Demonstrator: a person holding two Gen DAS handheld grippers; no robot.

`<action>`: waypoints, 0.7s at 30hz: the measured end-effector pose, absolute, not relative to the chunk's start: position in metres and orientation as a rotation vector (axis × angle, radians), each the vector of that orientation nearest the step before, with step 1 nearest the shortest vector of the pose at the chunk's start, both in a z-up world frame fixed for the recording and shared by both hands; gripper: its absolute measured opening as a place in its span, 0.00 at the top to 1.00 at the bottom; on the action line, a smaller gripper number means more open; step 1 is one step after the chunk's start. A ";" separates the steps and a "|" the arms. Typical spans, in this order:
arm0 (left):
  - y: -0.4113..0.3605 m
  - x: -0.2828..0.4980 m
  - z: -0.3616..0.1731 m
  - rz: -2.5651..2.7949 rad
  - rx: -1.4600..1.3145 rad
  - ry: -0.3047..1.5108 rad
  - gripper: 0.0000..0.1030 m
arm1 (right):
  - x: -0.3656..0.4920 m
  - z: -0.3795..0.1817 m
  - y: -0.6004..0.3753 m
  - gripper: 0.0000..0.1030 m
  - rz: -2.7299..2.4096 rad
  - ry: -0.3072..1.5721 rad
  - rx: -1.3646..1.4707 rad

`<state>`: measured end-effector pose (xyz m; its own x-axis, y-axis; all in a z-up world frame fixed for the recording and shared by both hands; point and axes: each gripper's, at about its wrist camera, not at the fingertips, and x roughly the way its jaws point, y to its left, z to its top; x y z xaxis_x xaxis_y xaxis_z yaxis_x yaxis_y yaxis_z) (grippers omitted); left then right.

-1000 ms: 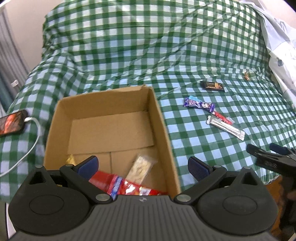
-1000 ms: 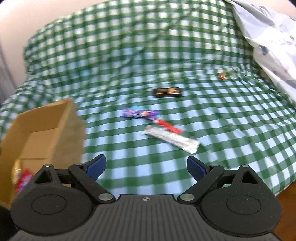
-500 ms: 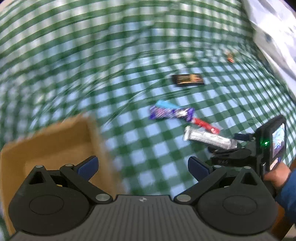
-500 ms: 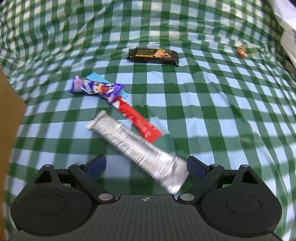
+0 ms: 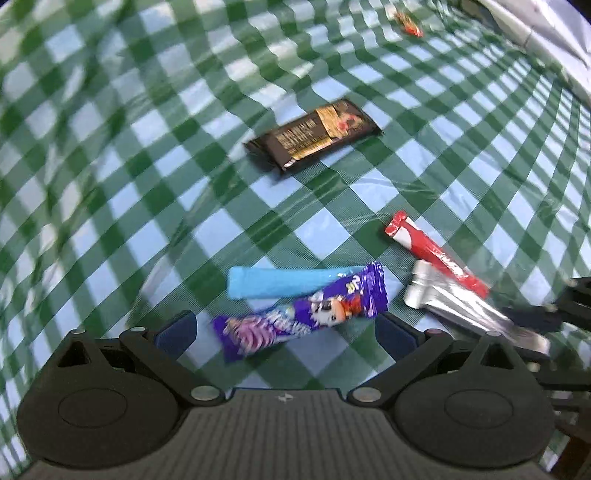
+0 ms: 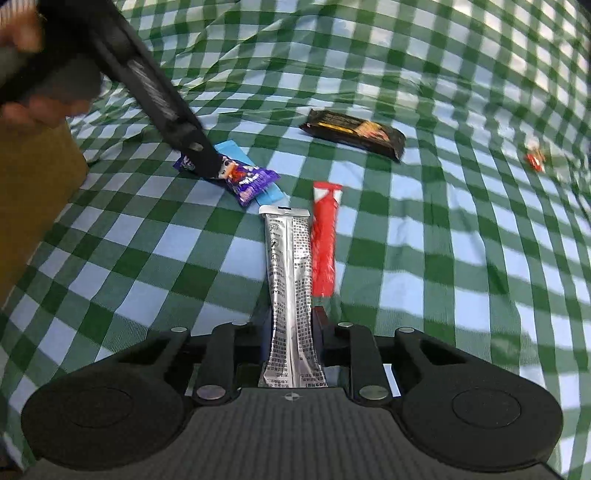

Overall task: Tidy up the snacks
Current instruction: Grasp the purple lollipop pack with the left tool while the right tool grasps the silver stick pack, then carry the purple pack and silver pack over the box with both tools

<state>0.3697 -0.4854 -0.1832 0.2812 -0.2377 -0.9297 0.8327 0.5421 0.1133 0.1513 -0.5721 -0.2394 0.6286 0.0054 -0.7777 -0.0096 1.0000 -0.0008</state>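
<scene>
Several snacks lie on the green checked cloth [image 5: 110,166]. My left gripper [image 5: 282,332] is open and low over a purple wrapper [image 5: 303,317], which lies between its fingers on top of a blue stick [image 5: 280,282]. In the right wrist view one left finger [image 6: 177,122] touches the purple wrapper [image 6: 247,179]. My right gripper [image 6: 293,325] has its jaws closing on the near end of a silver packet [image 6: 290,266], and the pads pinch it. A red stick [image 6: 325,240] lies right beside the packet.
A black chocolate bar [image 5: 314,136] lies farther back and a small red candy [image 5: 410,24] near the far right. A cardboard box wall [image 6: 33,192] stands at the left edge. A hand [image 6: 22,107] holds the left gripper. Pale fabric [image 5: 535,22] covers the far right corner.
The left gripper swung from above the box over to the snacks and sank to the purple wrapper. The right gripper came down over the silver packet and its jaws closed around it.
</scene>
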 end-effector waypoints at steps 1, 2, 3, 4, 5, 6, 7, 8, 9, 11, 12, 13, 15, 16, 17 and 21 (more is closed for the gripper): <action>-0.490 0.371 -0.189 -0.808 0.703 1.055 0.01 | 0.148 -0.239 -0.575 0.77 0.001 0.893 0.012; -0.493 0.371 -0.194 -0.819 0.727 1.053 0.11 | 0.145 -0.237 -0.577 0.77 -0.006 0.895 0.031; -0.495 0.369 -0.199 -0.820 0.753 1.049 0.25 | 0.142 -0.236 -0.580 0.77 -0.015 0.896 0.051; -0.496 0.368 -0.203 -0.813 0.776 1.055 0.47 | 0.138 -0.235 -0.582 0.77 -0.025 0.898 0.064; -0.494 0.369 -0.204 -0.829 0.741 1.071 0.66 | 0.135 -0.235 -0.584 0.77 -0.036 0.899 0.078; -0.491 0.370 -0.203 -0.853 0.696 1.098 0.73 | 0.132 -0.236 -0.584 0.77 -0.046 0.900 0.087; -0.488 0.369 -0.202 -0.858 0.664 1.115 0.74 | 0.129 -0.236 -0.583 0.77 -0.053 0.900 0.094; -0.486 0.368 -0.203 -0.846 0.655 1.115 0.74 | 0.126 -0.236 -0.582 0.77 -0.062 0.900 0.100; -0.483 0.365 -0.203 -0.836 0.652 1.111 0.74 | 0.122 -0.236 -0.581 0.77 -0.075 0.899 0.107; -0.476 0.361 -0.199 -0.819 0.619 1.123 0.74 | 0.115 -0.233 -0.579 0.78 -0.112 0.893 0.146; -0.469 0.360 -0.196 -0.815 0.584 1.135 0.75 | 0.111 -0.230 -0.579 0.78 -0.129 0.882 0.175; -0.462 0.357 -0.190 -0.813 0.545 1.144 0.75 | 0.105 -0.226 -0.579 0.78 -0.148 0.867 0.207; -0.443 0.349 -0.176 -0.793 0.473 1.149 0.75 | 0.093 -0.217 -0.577 0.78 -0.178 0.835 0.264; -0.435 0.343 -0.167 -0.783 0.446 1.144 0.75 | 0.088 -0.213 -0.577 0.78 -0.189 0.822 0.287; -0.427 0.336 -0.156 -0.775 0.419 1.133 0.74 | 0.082 -0.210 -0.575 0.78 -0.202 0.812 0.310; -0.388 0.297 -0.105 -0.760 0.372 1.039 0.74 | 0.064 -0.193 -0.567 0.78 -0.233 0.781 0.378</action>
<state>0.2969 -0.3884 -0.1052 0.2885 -0.3862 -0.8761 0.7181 0.6925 -0.0688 0.0637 -0.5667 -0.1934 0.6899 -0.0650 -0.7209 0.3406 0.9080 0.2441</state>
